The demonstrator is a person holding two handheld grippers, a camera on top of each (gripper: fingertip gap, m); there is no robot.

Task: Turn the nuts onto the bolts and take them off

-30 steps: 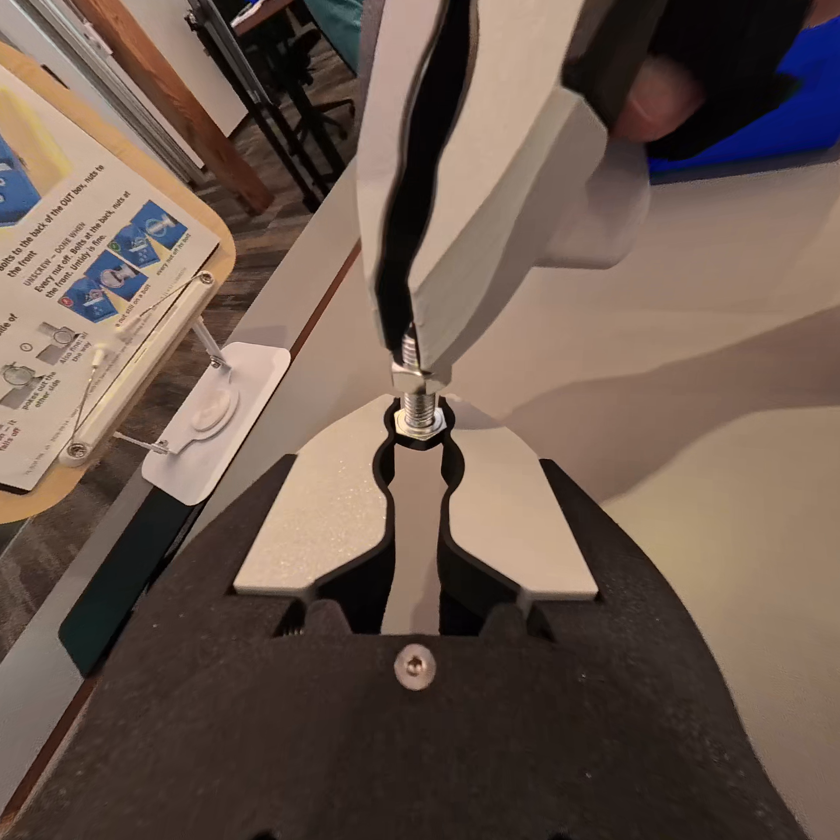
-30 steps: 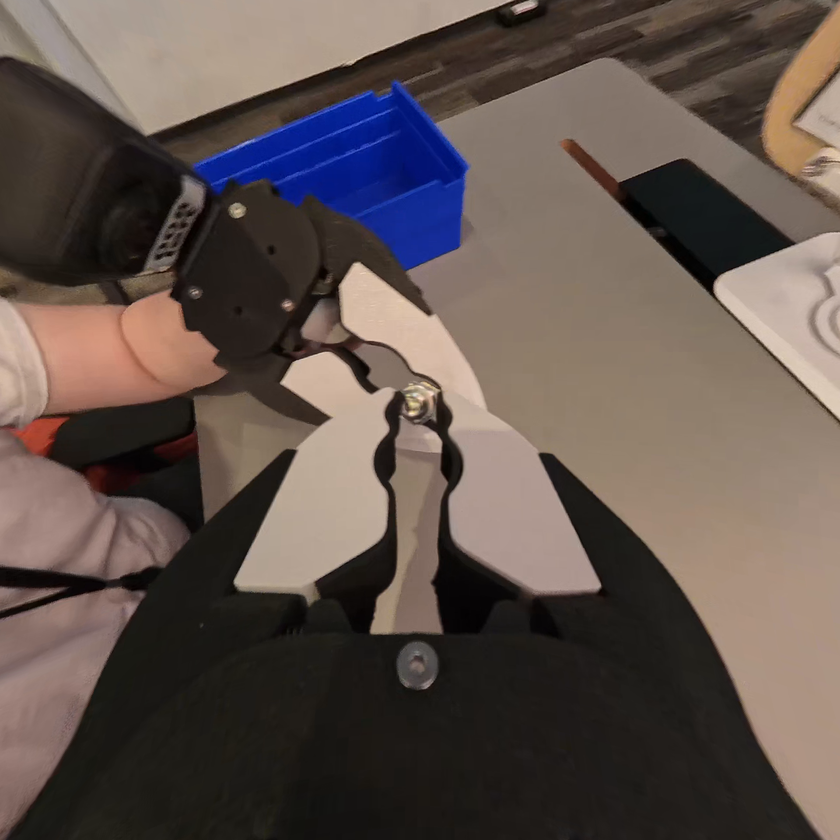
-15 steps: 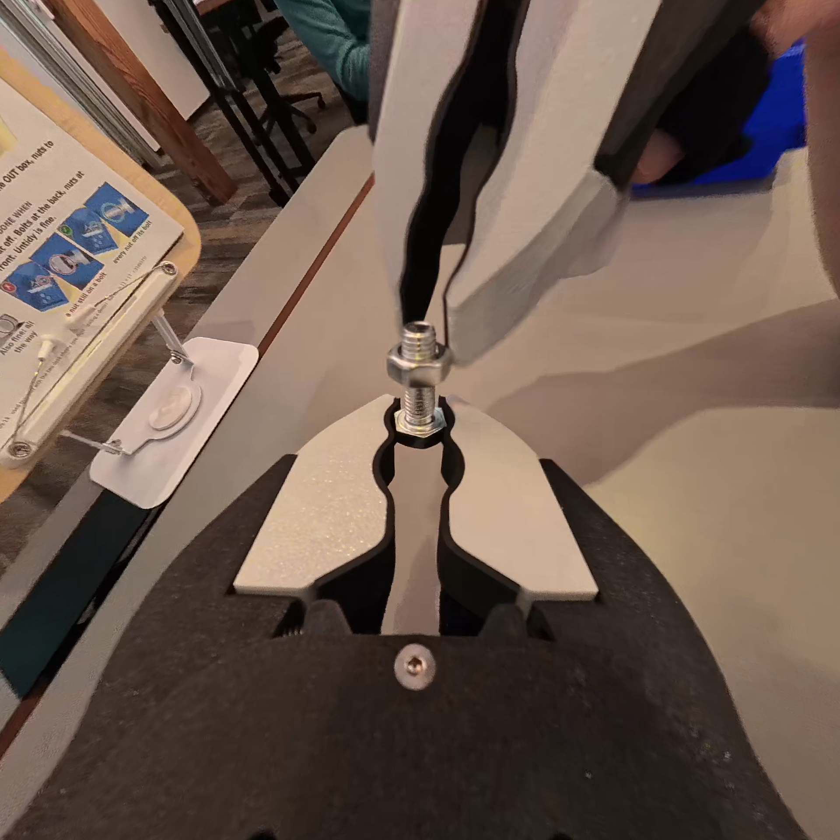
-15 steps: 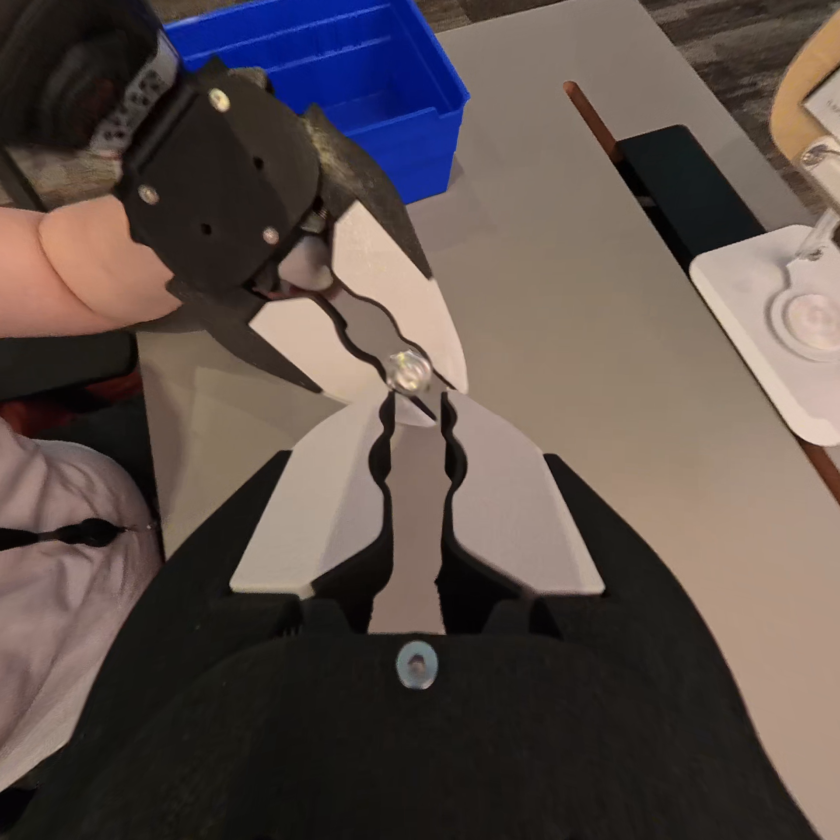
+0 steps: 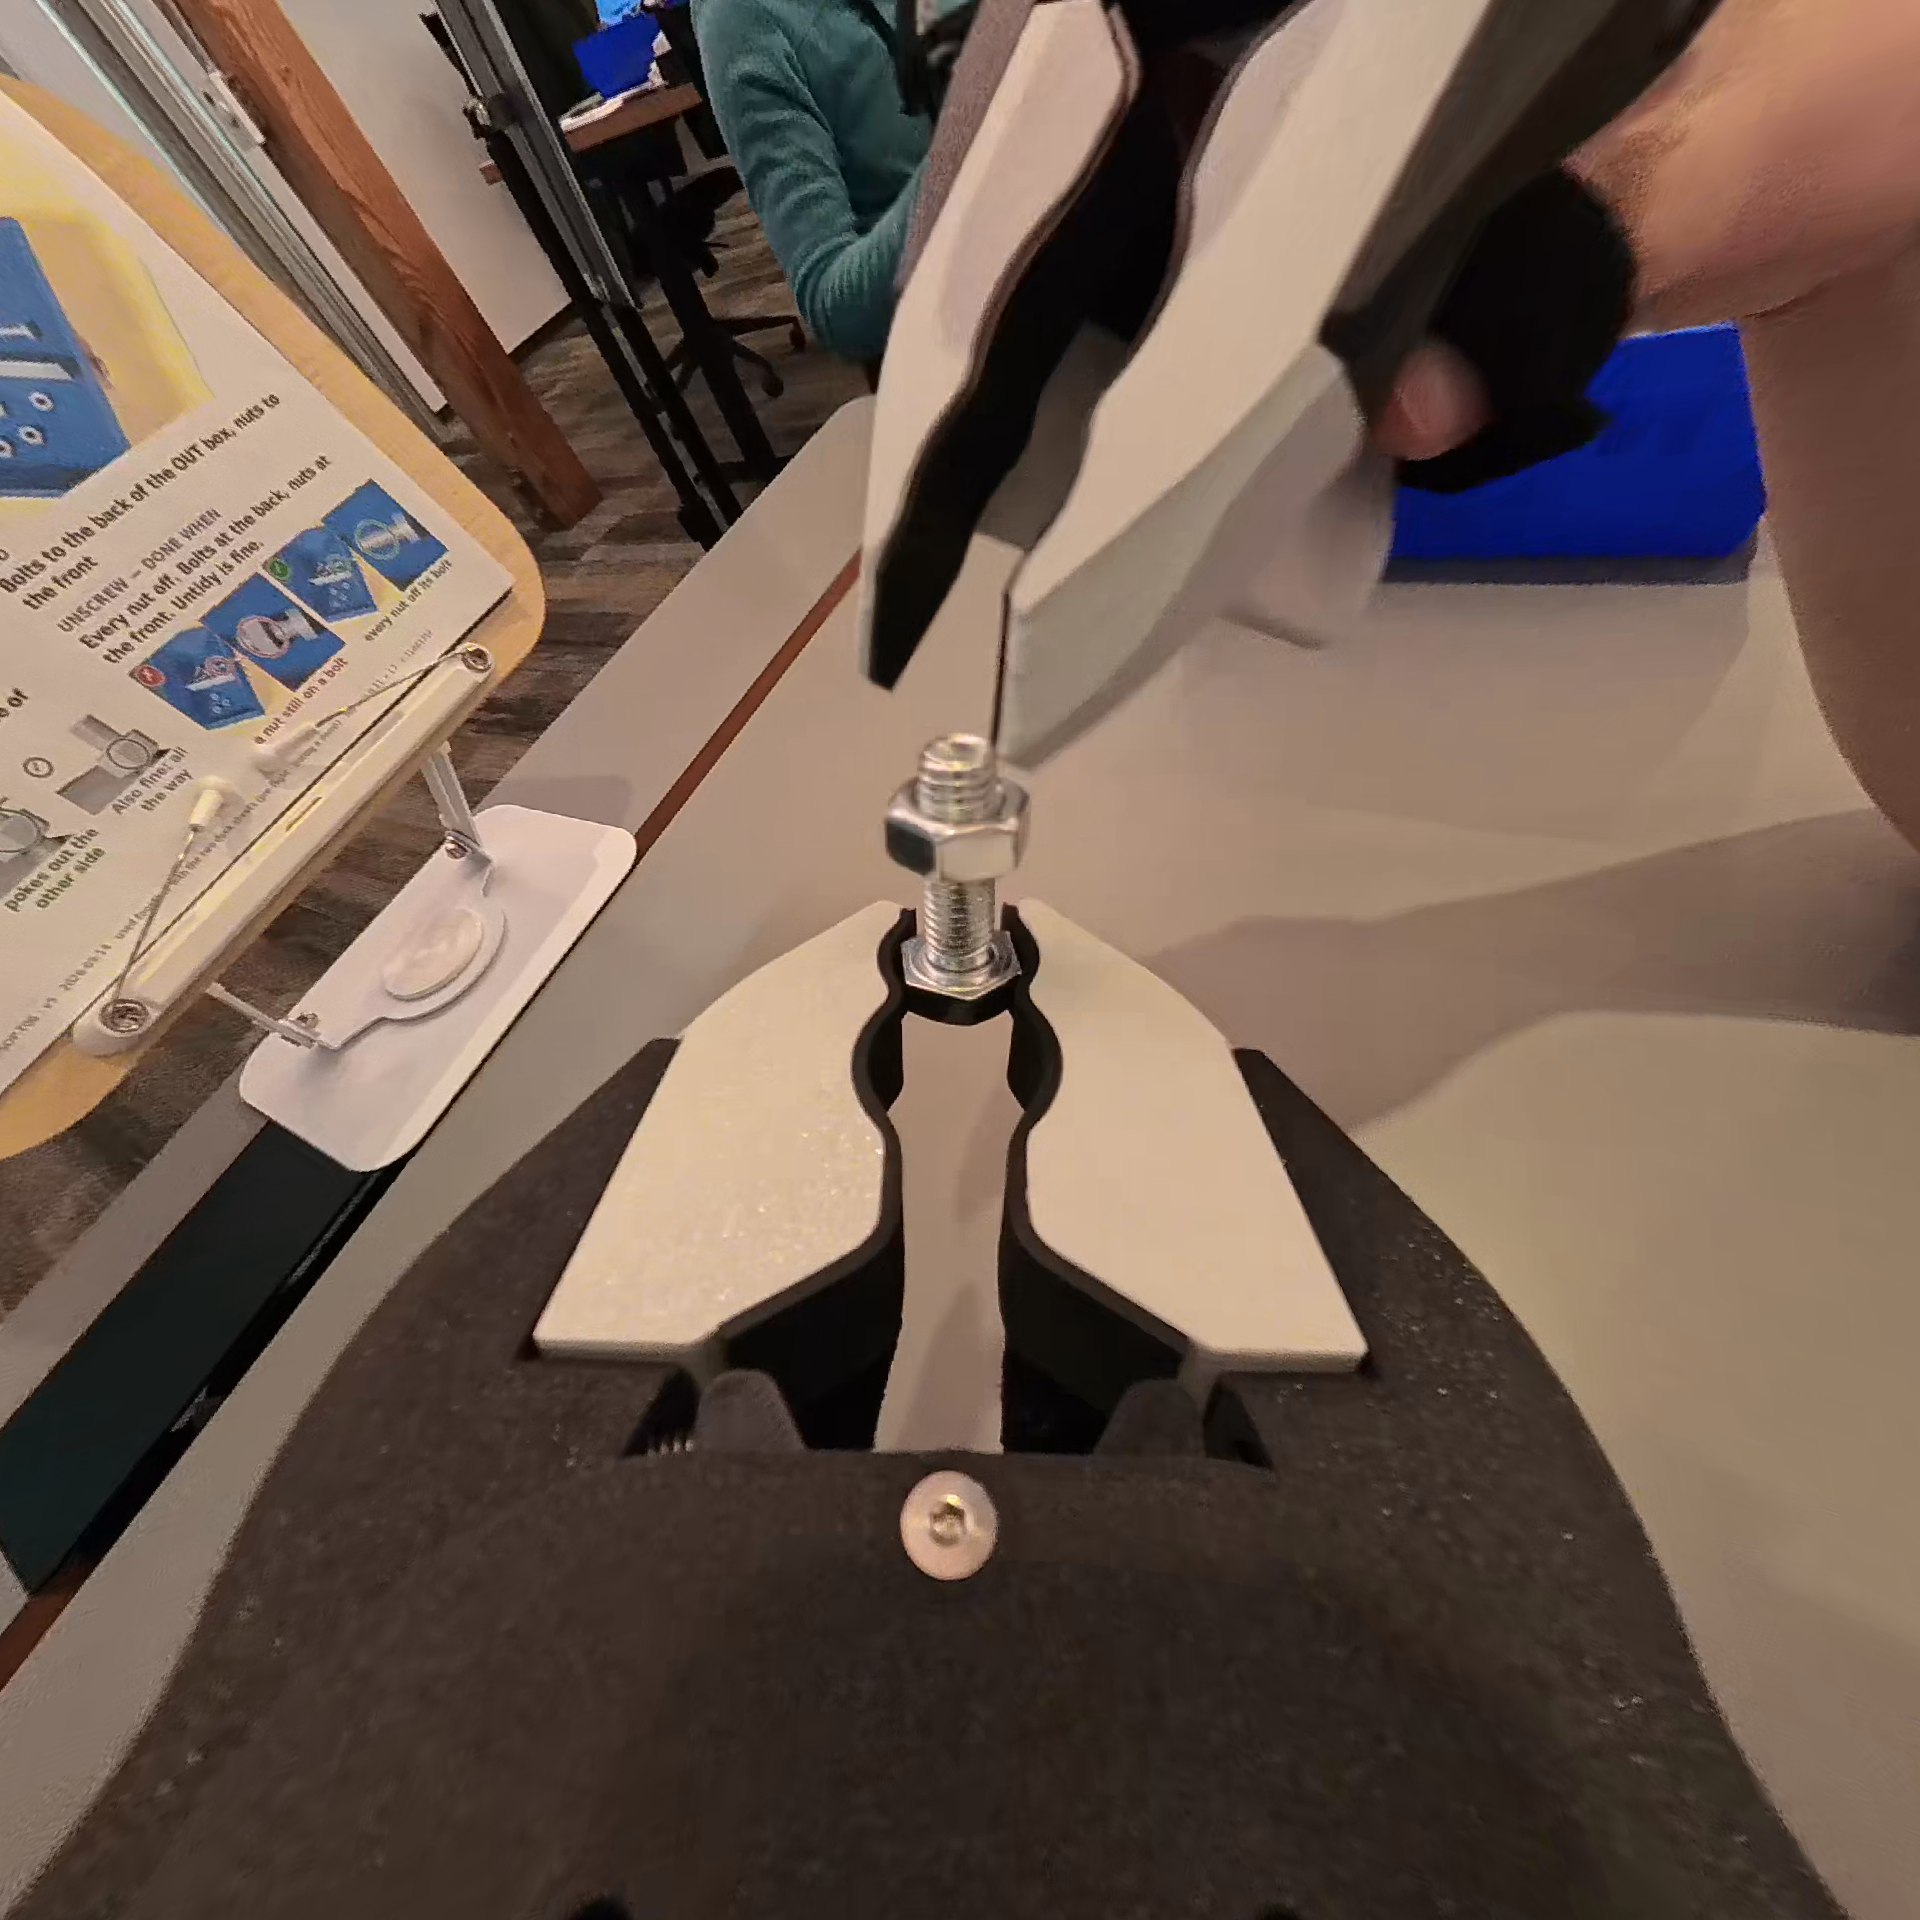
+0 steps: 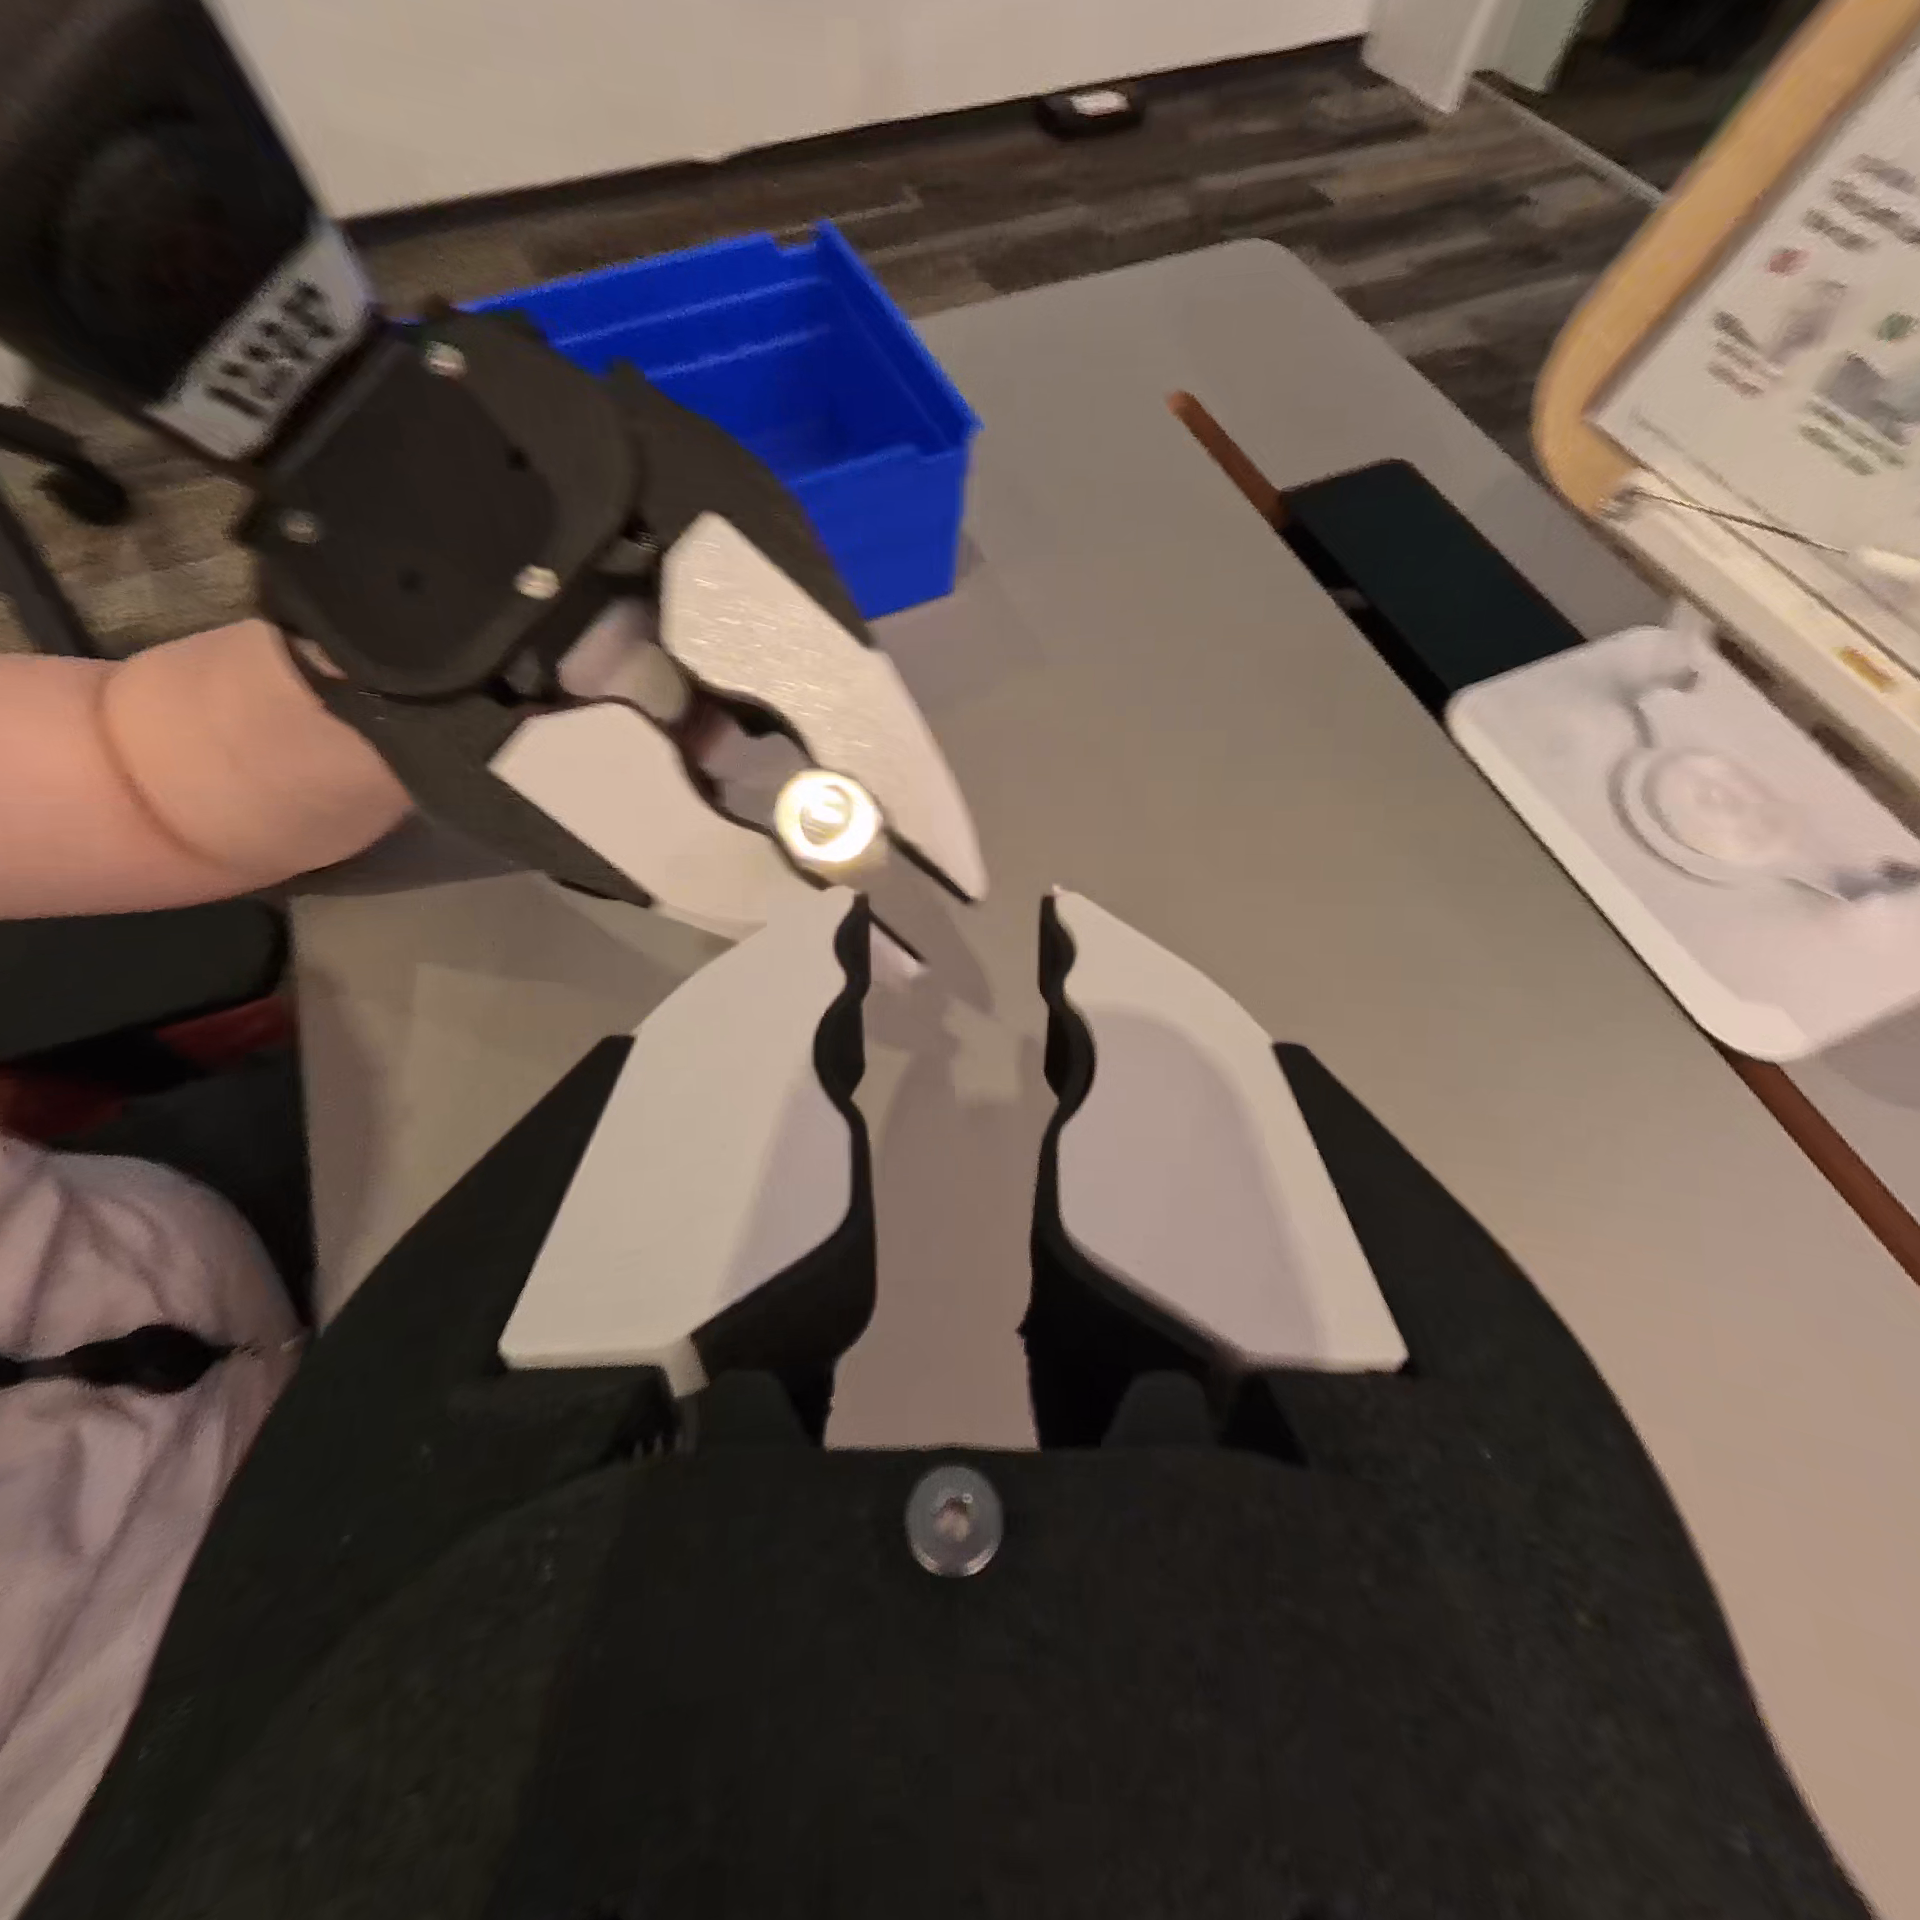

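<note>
Your one container is the blue bin (image 6: 790,416), at the far end of the grey tabletop (image 6: 1195,727). It is open-topped with ridged dividers inside, and the part of its interior that shows holds nothing you can make out. In the left wrist view only a corner of it (image 5: 1621,468) peeks out behind your right hand (image 5: 1704,208).

Your left tongs (image 5: 961,971) are closed narrow on the head of the bolt (image 5: 958,914), which stands upright out of the tips. The nut (image 5: 956,831) sits high on the thread, with just the shank end showing above it. From the right wrist view you look down on the bolt end and nut (image 6: 828,812), held in the left tongs (image 6: 862,831).

Your right tongs (image 6: 951,914) stand parted with nothing between them, their tips just beside the nut but clear of it. In the left wrist view they (image 5: 945,623) hang right above the bolt end.

The tabletop edge with its brown strip (image 5: 748,717) runs close on your left side. The white stand base (image 5: 436,977) and the instruction board (image 5: 208,623) it props up sit over that edge. The grey surface toward the bin and to your right lies open.
</note>
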